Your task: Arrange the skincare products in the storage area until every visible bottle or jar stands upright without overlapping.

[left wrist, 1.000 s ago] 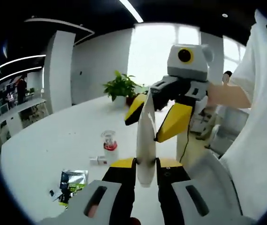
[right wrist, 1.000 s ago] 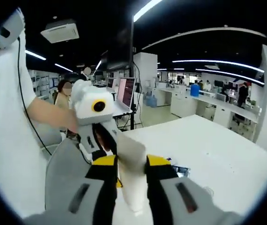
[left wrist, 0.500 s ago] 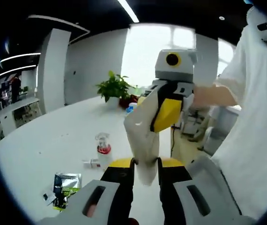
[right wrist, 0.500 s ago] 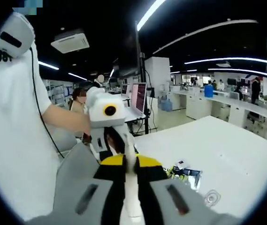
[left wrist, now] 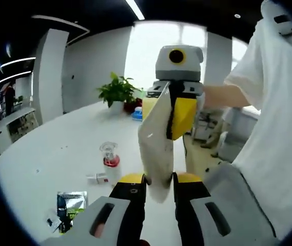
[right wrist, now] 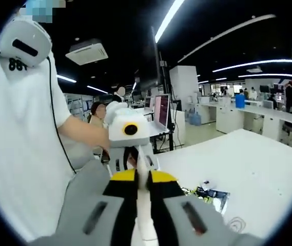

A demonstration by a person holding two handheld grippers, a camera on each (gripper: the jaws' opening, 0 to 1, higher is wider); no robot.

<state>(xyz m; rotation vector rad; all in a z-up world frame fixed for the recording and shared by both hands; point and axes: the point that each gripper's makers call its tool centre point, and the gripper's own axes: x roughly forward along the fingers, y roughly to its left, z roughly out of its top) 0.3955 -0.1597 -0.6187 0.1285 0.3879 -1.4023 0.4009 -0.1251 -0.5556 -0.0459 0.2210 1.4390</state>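
Now both grippers clamp one white pouch [left wrist: 157, 148] held in the air above the white table [left wrist: 58, 154]. The left gripper [left wrist: 155, 183] has its jaws closed on the pouch's lower end, and the right gripper [left wrist: 172, 110], reaching in beyond the left jaws, pinches the upper end between its yellow jaws. A second ago the pouch stood edge-on as a thin strip between the left jaws; it has since turned and shows its broad, creased face. In the right gripper view, the right gripper [right wrist: 142, 180] has its jaws pressed together on the pouch, which was a wide white shape a second ago and is now a narrow edge running down between them. Just beyond those jaws the left gripper [right wrist: 129, 154] faces the camera.

On the table to the left of the left jaws, a small clear bottle with a red band [left wrist: 110, 158] stands upright. Near it a small white tube [left wrist: 97, 178] lies flat. A dark green packet [left wrist: 70, 203] lies flat further left, near the jaws. A potted plant [left wrist: 116, 91] stands at the table's far end. A person's white sleeve [left wrist: 274, 113] takes up the right side, and their bare arm reaches to the right gripper. In the right gripper view, a dark packet [right wrist: 211, 195] lies on the table to the right of the jaws. The pouch hides part of each gripper from the other.
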